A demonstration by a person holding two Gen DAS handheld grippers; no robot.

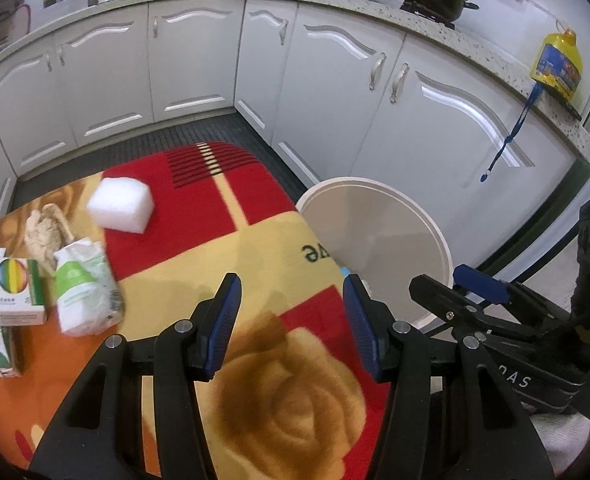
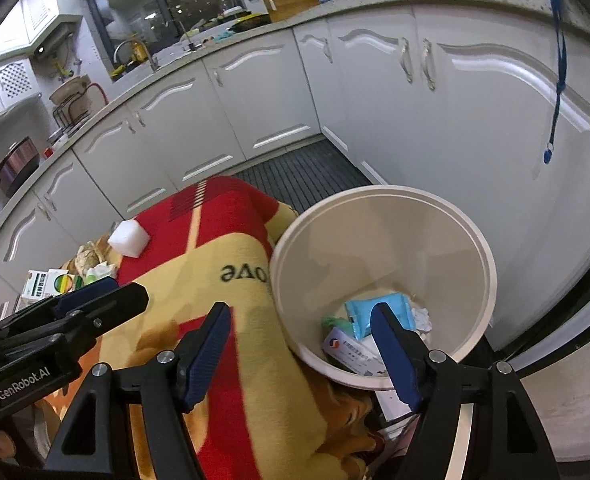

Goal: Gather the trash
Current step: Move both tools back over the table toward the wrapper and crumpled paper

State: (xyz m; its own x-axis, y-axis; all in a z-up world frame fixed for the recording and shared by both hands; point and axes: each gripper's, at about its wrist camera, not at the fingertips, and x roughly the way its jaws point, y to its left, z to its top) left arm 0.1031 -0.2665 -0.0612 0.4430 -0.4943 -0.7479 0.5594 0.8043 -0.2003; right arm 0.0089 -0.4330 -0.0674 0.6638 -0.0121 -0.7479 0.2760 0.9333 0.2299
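kitchen, blanket-covered counter [image 1: 255, 248]. both my hand-held grippers, left [image 1: 291, 320] and right [image 2: 303, 344], are spread and empty. trash [image 1: 79, 292] lies far left of the left one; the bin [image 2: 483, 248] is under the right. a hurried reach may knock the boxes off.

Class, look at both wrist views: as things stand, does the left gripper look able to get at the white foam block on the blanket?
Probably yes. The left gripper is open and empty, and only bare blanket lies between it and the white foam block, which sits apart from the other trash.
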